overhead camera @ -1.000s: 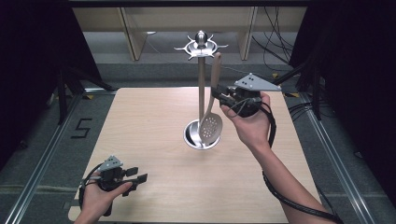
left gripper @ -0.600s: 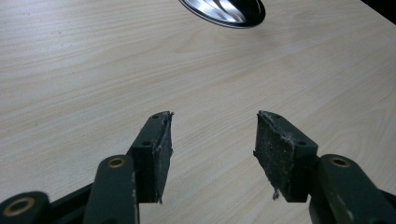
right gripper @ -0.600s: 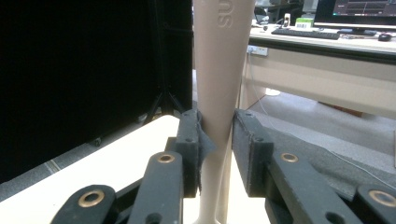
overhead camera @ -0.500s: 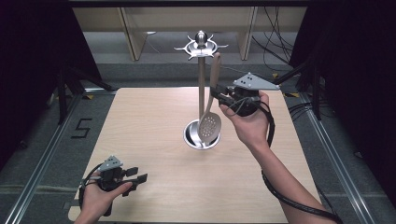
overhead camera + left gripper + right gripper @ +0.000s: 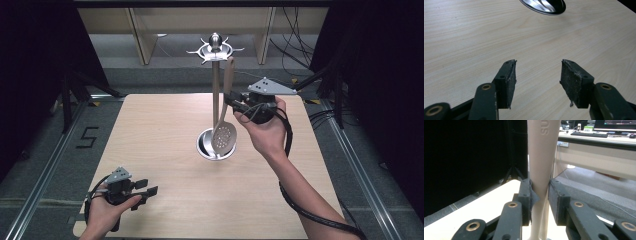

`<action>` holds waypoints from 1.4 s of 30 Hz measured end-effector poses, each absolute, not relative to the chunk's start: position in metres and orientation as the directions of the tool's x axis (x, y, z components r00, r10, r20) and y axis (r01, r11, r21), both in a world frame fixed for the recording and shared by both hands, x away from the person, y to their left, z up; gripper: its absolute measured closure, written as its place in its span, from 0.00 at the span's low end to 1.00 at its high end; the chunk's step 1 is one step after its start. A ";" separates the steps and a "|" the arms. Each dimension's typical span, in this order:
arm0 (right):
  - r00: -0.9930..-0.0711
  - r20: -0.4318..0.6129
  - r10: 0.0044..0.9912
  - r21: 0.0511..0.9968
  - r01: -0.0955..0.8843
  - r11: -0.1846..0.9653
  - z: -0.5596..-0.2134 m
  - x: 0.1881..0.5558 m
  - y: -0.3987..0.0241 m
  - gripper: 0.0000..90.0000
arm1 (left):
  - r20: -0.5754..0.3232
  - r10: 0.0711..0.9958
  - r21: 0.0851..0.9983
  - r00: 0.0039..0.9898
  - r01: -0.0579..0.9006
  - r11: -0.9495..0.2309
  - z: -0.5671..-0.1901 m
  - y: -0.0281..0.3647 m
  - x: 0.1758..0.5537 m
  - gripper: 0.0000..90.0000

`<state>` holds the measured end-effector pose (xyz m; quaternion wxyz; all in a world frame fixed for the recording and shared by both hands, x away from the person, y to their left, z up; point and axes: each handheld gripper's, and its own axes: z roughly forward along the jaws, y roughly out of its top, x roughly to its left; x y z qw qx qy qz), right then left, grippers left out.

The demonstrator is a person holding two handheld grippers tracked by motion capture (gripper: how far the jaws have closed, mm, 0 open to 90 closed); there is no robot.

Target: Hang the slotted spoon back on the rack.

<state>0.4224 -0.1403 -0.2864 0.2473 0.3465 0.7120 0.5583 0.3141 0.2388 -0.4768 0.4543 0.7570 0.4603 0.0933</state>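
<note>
At the near edge of the wooden table (image 5: 150, 130), the left gripper (image 5: 145, 191) rests low in the person's hand, its 2 jaws spread wide over bare wood with nothing between them, apparently parked while the other hand does the work. Farther out, the right gripper (image 5: 231, 101) pinches the beige handle of a slotted spoon (image 5: 223, 136), its jaws partly closed, the pads (image 5: 526, 195) pressed against both sides of the narrow stem. The spoon hangs nearly upright beside the metal pole of the utensil stand (image 5: 215, 90), its perforated bowl low over the stand's round steel base (image 5: 544, 5), its handle top just below the ring of hooks at the crown. The grip at mid-handle, judging by the pose, keeps the spoon vertical so its end can meet or clear 1 hook.
</note>
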 end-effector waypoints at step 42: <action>-0.620 0.025 0.784 0.944 0.274 0.186 -0.371 0.383 -0.190 0.52 | -0.274 0.784 0.770 0.557 0.615 -0.168 -0.478 0.238 0.315 0.50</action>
